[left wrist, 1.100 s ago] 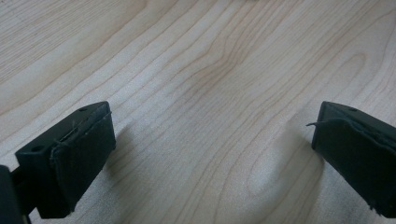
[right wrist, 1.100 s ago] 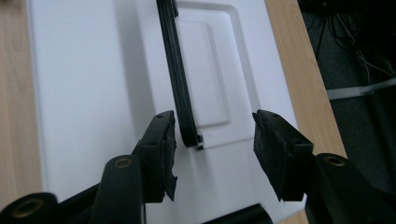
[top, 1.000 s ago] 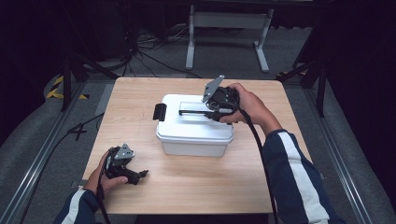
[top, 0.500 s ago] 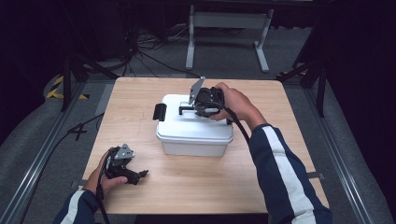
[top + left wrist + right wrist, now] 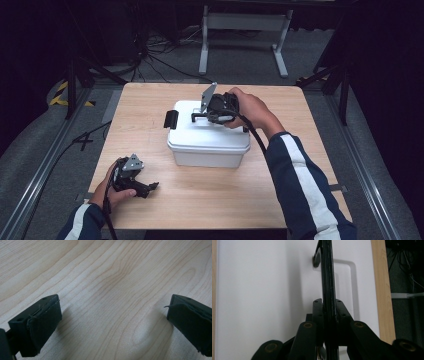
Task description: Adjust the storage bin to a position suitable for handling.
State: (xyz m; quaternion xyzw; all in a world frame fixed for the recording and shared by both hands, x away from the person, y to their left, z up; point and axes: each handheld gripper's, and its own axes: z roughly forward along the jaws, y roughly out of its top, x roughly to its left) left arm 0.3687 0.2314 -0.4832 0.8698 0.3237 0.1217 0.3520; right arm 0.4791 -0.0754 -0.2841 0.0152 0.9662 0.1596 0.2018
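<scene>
My right gripper (image 5: 328,312) had slid along the white box (image 5: 207,145) at the desk's centre and pinched its raised black handle (image 5: 327,272), which I judged ready for lifting. My left gripper (image 5: 134,181) rested spread near the desk's front-left corner.

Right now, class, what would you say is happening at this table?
A person works with a gripper in each hand at a wooden table. The right gripper is shut on the black handle atop the lid of a white box in the middle of the table, the handle raised. The left gripper rests open on bare wood near the table's front left, holding nothing.
</scene>
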